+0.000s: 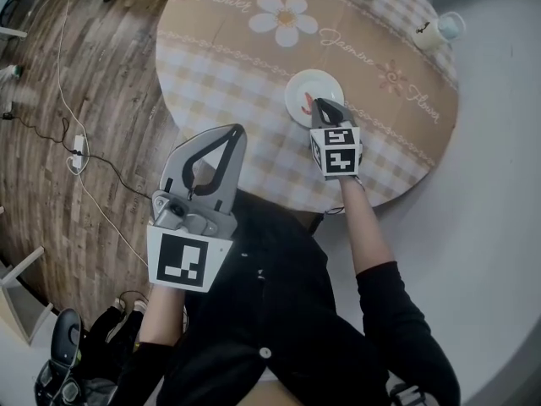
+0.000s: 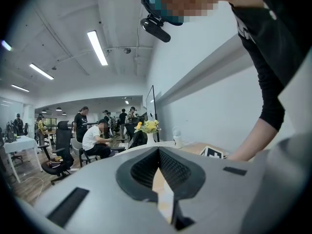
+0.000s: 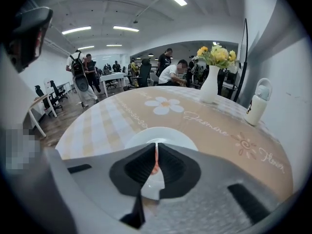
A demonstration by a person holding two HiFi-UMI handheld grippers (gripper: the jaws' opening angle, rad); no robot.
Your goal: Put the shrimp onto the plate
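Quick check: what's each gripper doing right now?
Left gripper: shut, empty.
Right gripper: shut on the shrimp, over the plate.

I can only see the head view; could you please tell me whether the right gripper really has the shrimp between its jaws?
Observer: Yes. In its own view, the right gripper has its jaws shut on the shrimp, a pink sliver pinched between them.
Operator: Thank you. Is it lined up with the plate?
Observer: The plate lies straight beyond the jaws, with the shrimp over its middle. I cannot tell whether they touch.
Operator: And is the left gripper carrying anything?
Observer: No. The left gripper has its jaws together with nothing between them.
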